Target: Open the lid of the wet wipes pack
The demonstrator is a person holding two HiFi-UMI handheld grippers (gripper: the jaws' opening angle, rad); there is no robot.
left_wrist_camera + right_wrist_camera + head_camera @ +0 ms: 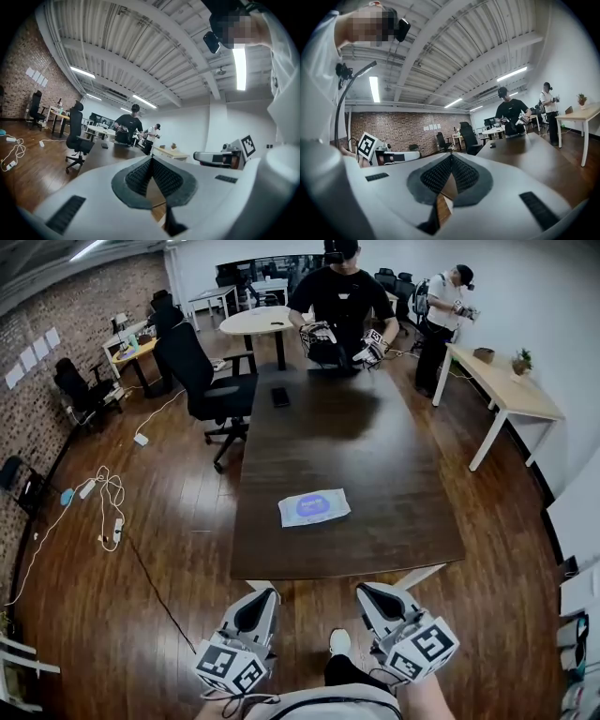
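The wet wipes pack, white with a blue-purple label, lies flat on the dark brown table, near its front edge. My left gripper and right gripper hang side by side over the wooden floor, just short of that edge and well apart from the pack. Both point level toward the table. In the left gripper view the ribbed pads meet at their tips with nothing between them. The right gripper view shows the same: pads closed together, empty. The pack is hidden in both gripper views.
A person stands at the table's far end holding two grippers. A small black object lies on the far half of the table. A black office chair stands at the left side. Cables lie on the floor, left.
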